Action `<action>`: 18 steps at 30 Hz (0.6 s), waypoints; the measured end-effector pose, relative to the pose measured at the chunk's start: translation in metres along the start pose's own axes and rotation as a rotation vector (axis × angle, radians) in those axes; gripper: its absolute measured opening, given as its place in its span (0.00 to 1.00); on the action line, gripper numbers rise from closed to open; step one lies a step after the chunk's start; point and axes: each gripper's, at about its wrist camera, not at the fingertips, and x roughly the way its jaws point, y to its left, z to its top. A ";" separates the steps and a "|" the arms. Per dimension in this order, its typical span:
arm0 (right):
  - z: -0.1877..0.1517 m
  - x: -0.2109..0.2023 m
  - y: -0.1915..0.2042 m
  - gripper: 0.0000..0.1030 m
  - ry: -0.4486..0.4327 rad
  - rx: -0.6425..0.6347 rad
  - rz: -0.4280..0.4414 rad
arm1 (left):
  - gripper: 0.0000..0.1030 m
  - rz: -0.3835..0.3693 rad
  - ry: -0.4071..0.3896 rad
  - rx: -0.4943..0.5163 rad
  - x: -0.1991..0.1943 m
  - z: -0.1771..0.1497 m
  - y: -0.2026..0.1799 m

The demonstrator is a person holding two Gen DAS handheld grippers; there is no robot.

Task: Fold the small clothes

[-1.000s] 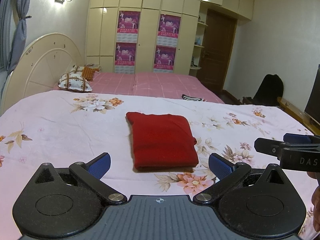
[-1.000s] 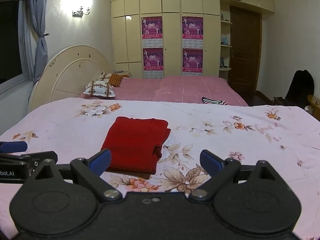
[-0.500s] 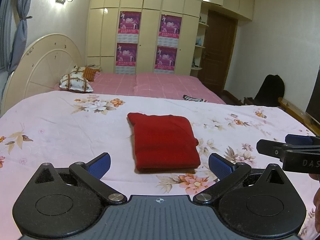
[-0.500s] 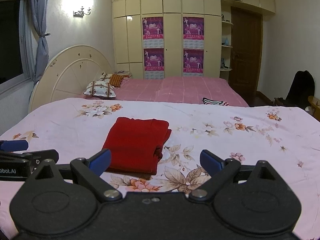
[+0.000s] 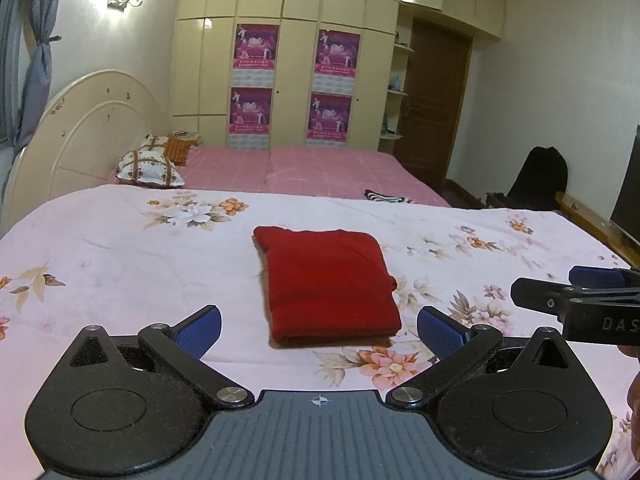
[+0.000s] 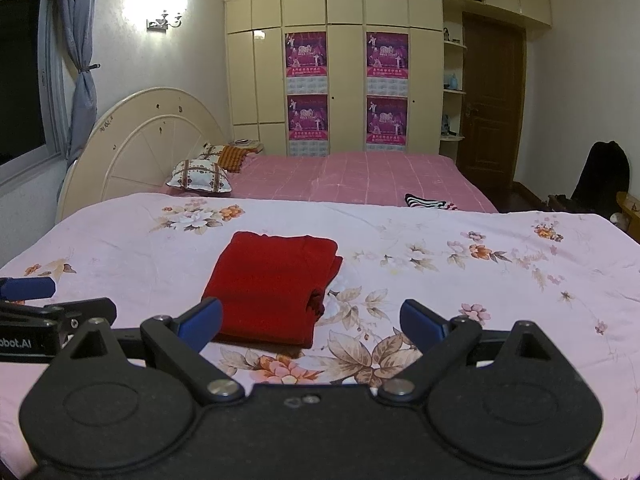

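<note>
A red garment (image 5: 330, 280) lies folded into a neat rectangle on the pink floral bedsheet (image 5: 120, 256). It also shows in the right wrist view (image 6: 272, 284). My left gripper (image 5: 319, 330) is open and empty, held just short of the garment's near edge. My right gripper (image 6: 311, 318) is open and empty, near the garment's front right corner. The right gripper also shows at the right edge of the left wrist view (image 5: 576, 304), and the left gripper at the left edge of the right wrist view (image 6: 40, 304).
A second bed with a pink cover (image 5: 320, 172) stands behind, with patterned pillows (image 5: 150, 164) and a striped cloth (image 5: 386, 197) on it. Wardrobes with posters (image 5: 296, 88) line the back wall. A black bag (image 5: 540, 178) and a dark door (image 5: 434, 104) are at the right.
Both grippers have risen and drawn back very slightly; the view shifts a little. The red garment has not moved and both grippers stay open.
</note>
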 end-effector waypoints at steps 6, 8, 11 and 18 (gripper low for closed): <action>0.000 0.001 0.000 0.93 0.000 -0.002 0.000 | 1.00 -0.010 -0.002 0.011 -0.001 -0.001 0.000; 0.000 0.000 0.000 0.93 -0.001 -0.002 0.000 | 1.00 -0.008 -0.005 0.014 -0.001 -0.001 -0.001; 0.000 0.001 -0.001 0.93 0.002 -0.001 0.001 | 1.00 -0.006 -0.007 0.019 -0.003 -0.001 -0.001; 0.000 0.000 0.000 0.93 0.002 -0.001 0.003 | 1.00 -0.027 -0.037 0.033 -0.007 -0.002 -0.002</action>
